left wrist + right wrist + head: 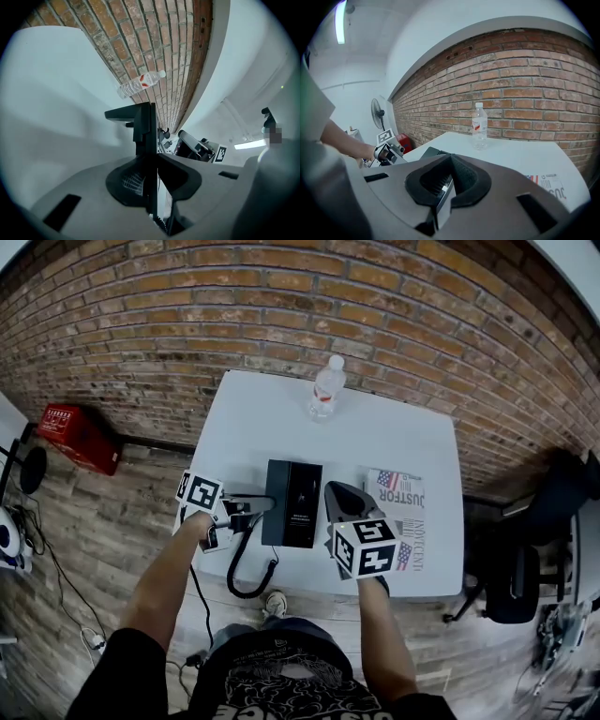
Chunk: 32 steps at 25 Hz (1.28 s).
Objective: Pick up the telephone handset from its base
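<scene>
Table (375, 442): white rectangular top, far edge close to a brick wall (281, 306).

Lying or standing directly on it:
- Far side, near the middle: clear water bottle (325, 388), upright, white cap, red on the label. It stands well apart from the other items.
- Near side, middle: black telephone base (292, 503), long axis front to back.
- Just right of the base, toward the front right corner: printed sheet (410, 498) with flag graphics, lying flat.
- Left of the base: black coiled cord (230, 573), looping out past the table's front edge.
</scene>
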Each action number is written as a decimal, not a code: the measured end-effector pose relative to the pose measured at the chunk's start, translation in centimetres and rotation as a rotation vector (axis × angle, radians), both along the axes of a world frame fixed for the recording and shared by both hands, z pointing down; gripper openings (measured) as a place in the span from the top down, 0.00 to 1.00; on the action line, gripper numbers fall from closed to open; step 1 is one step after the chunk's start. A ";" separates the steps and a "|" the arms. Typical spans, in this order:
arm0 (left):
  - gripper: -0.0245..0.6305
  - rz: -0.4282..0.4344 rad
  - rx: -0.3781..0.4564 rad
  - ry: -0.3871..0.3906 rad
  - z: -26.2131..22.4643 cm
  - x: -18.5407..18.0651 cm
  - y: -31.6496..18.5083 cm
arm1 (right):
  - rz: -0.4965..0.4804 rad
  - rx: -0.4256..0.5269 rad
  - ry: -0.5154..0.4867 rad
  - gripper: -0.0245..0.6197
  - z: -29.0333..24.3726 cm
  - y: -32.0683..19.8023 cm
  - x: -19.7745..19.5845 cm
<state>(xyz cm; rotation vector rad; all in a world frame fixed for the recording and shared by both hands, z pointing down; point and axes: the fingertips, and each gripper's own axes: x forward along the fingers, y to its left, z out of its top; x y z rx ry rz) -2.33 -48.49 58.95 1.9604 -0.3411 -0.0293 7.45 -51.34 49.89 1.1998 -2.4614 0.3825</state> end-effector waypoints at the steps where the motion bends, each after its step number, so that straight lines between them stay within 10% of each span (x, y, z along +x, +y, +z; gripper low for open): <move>1: 0.85 0.002 -0.001 0.006 0.0 0.0 0.0 | 0.000 -0.002 -0.001 0.96 0.1 -0.1 0.0; 10: 0.85 -0.033 -0.038 0.096 -2.0 0.1 0.8 | -0.015 -0.004 -0.019 0.96 0.0 -0.1 -0.7; 32: 0.85 -0.048 0.169 0.105 -10.8 -1.7 8.6 | 0.052 0.089 -0.040 0.96 -5.7 9.3 -1.7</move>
